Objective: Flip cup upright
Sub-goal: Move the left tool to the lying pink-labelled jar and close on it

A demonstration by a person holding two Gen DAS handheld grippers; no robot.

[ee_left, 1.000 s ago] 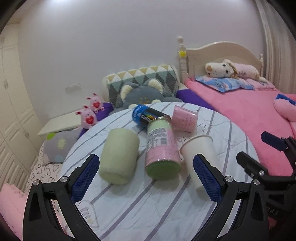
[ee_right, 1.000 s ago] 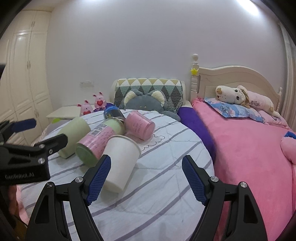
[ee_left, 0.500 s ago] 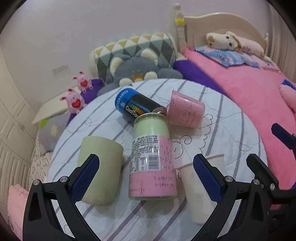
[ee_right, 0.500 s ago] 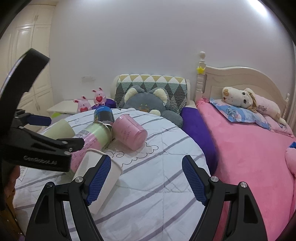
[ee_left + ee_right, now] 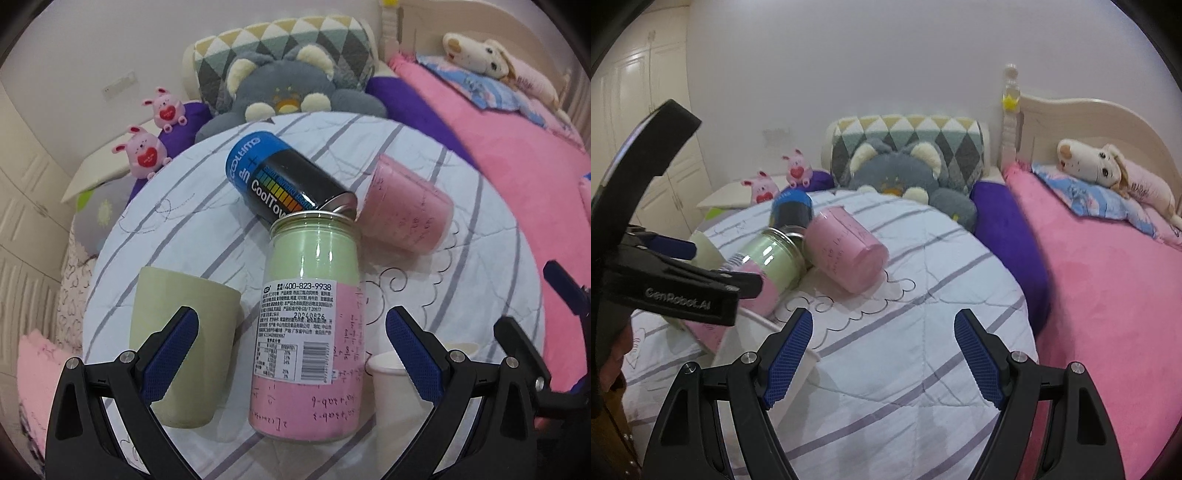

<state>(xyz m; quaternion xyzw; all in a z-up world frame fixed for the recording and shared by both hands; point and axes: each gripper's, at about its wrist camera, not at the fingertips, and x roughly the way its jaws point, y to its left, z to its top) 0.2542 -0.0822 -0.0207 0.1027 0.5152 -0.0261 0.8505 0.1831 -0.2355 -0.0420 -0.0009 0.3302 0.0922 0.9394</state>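
Several containers lie on their sides on a round table with a striped white cloth (image 5: 461,280). A pale green cup (image 5: 177,332) lies at the left, a pink and green jar (image 5: 310,332) in the middle, a white cup (image 5: 388,384) at the right, a pink cup (image 5: 406,210) and a blue and black can (image 5: 280,181) behind. My left gripper (image 5: 291,354) is open and hovers over the jar, its jaws straddling it. My right gripper (image 5: 882,362) is open above the cloth, with the white cup (image 5: 738,350) by its left finger. The pink cup (image 5: 842,254) lies ahead of it.
A bed with a pink blanket (image 5: 1108,295) borders the table on the right. A grey plush cushion (image 5: 280,85) and patterned pillow sit behind the table. Two pink plush toys (image 5: 147,147) stand on a low stand at the back left. White cupboards (image 5: 665,129) line the left wall.
My left gripper has moved forward and tipped down over the jar. My right gripper has shifted forward and to the right, so the white cup now sits low at its left finger.
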